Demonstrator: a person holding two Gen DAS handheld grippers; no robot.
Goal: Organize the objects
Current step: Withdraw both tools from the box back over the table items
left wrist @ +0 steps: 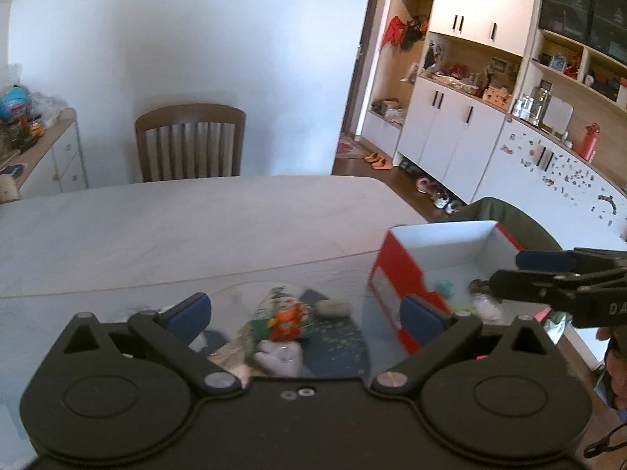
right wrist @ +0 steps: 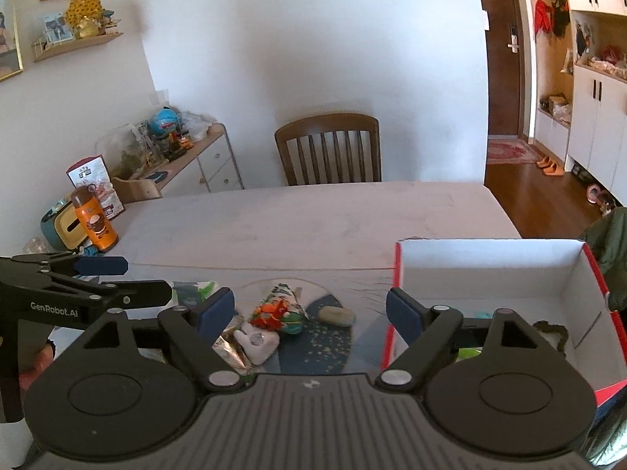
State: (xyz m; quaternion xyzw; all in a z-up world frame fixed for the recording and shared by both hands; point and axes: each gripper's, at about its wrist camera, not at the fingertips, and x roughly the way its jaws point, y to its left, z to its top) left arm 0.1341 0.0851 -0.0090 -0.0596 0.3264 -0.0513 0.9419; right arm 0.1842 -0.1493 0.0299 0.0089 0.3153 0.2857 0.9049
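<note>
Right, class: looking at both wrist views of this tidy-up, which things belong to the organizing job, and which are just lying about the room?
Part of the job:
- red box, open, a few items inside
- orange toy
- white plush
- grey stone
- left gripper and right gripper, both open

Just lying about:
- wooden chair
- orange bottle
- globe
- orange slippers

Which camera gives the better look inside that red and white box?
The right wrist view: the box shows its whole white interior. In the left wrist view it is blurred and partly hidden behind the right hand-held gripper.
</note>
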